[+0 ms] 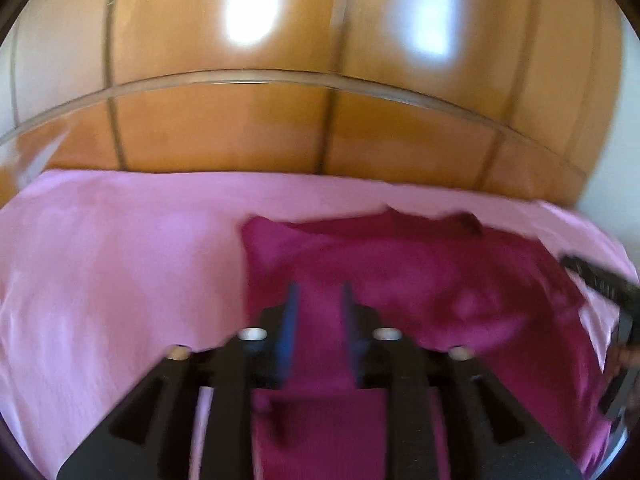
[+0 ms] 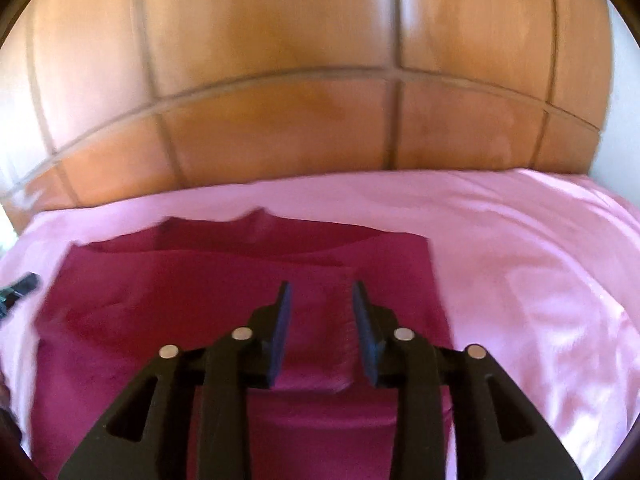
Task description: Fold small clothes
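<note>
A magenta garment (image 2: pixel 224 300) lies spread on a pink sheet (image 2: pixel 520 264) covering a bed, with a wooden headboard (image 2: pixel 280 112) rising behind it. Both views are blurred. The left gripper (image 1: pixel 318 300) and the right gripper (image 2: pixel 320 300) hover over the garment's near part, each with its fingers spread apart and nothing pinched between them. The cloth already looks partly folded, with one layer lying across another, so the step in hand seems to be reaching for the next fold. The next move likely calls for lowering onto an edge and closing on it. The garment's right edge is straight and exposed; bare sheet lies open on both sides and toward the headboard.
</note>
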A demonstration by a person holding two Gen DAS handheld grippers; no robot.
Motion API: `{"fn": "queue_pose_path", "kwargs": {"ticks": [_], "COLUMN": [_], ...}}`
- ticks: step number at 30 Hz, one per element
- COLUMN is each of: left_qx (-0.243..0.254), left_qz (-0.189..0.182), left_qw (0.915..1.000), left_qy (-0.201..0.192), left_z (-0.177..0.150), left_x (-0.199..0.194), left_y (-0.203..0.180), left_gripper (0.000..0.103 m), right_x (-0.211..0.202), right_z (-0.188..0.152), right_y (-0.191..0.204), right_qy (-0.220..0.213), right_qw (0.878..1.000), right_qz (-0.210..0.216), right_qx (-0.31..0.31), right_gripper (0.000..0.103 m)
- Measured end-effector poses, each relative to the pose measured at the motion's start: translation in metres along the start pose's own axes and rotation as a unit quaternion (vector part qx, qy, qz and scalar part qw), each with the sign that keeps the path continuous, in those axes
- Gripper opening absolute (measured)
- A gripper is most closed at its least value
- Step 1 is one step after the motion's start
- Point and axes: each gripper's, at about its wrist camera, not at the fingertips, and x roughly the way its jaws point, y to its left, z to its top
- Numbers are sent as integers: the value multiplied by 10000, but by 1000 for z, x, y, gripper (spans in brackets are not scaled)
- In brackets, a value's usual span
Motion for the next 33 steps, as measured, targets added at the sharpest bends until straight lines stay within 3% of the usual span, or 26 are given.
{"fn": "queue_pose_path", "kwargs": {"ticks": [4,9,18,22,24,33], "left_qx": [180,-109,72,101,109,127], "left_qz": [61,59,555,737,770,801], "left_qw": [9989,9978,9967,9966,9967,9967], "left_qy": [423,647,584,352,221,70], "left_z": [-24,-35,-38,-44,-47,-62], "left_x": [16,28,27,1,-12,-45], "left_y": [-17,-4,-20,-27,-27,-24], "left_gripper": [38,38,39,59,59,59], "right_x": [-7,15,18,11,5,-32], "right_z": [-14,-42,-58,-57,-56,-55], "right_y": [31,36,24,29,31,31], "right_qy": [174,680,547,543,530,364], "right_qw": [9981,9949,9957,9960,9963,9970], "right_qz": [416,422,573,459,410,537], "right_qx": [-428,-616,-489,-546,-535,-418], "right_gripper": [45,45,45,52,63,68]}}
